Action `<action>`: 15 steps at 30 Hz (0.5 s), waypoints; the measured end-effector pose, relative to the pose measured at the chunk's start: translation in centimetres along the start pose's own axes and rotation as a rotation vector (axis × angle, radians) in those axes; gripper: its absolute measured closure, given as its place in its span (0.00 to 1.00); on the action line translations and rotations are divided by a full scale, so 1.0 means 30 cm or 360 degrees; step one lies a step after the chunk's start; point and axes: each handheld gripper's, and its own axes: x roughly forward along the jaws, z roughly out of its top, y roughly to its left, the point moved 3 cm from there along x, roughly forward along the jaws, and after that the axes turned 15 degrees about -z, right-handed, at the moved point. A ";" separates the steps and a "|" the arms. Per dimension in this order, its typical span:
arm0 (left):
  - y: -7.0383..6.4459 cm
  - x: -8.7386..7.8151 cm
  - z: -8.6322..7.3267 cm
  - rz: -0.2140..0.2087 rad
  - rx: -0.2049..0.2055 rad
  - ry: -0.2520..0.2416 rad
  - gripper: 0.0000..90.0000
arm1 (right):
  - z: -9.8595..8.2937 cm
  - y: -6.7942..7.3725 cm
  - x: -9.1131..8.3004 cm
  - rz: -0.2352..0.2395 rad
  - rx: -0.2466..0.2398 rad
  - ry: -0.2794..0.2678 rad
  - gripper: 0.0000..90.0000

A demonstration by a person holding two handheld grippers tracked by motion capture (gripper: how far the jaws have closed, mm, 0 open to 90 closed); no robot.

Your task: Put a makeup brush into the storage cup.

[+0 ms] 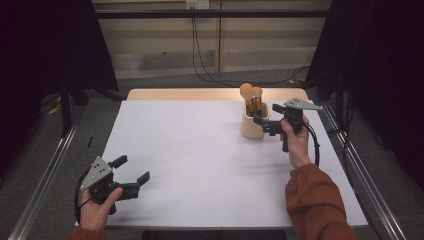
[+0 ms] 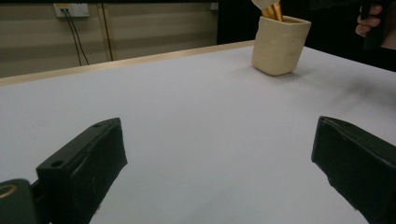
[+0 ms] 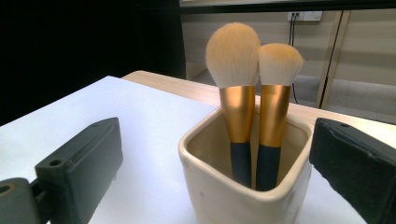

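Right gripper (image 1: 264,121) wide beside cream cup (image 1: 251,128) of two brushes (image 1: 252,95), left gripper (image 1: 132,169) wide

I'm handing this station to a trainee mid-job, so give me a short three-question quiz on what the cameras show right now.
1. True or false: the right gripper is shut on a brush handle.
2. How many gold-and-black makeup brushes with cream bristles stand in the cream ceramic holder?
3. Where is the left gripper? A) inside the holder B) low over the white tabletop, near the front left corner C) touching the brushes

Key
1. False: its jaws are open, flanking the holder.
2. Two, standing upright with the bristles up.
3. B, with its jaws open.
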 end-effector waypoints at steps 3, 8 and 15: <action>0.001 0.002 0.000 0.0002 -0.0003 0.0002 0.03 | -0.008 0.008 -0.014 0.0009 -0.0016 -0.0008 0.04; 0.000 0.001 -0.001 0.0006 -0.0005 0.0003 0.03 | -0.017 0.015 -0.040 0.0001 -0.0014 -0.0028 0.03; 0.001 -0.003 0.000 0.0006 0.0002 -0.0001 0.03 | -0.036 0.024 -0.083 -0.0025 -0.0037 -0.0024 0.03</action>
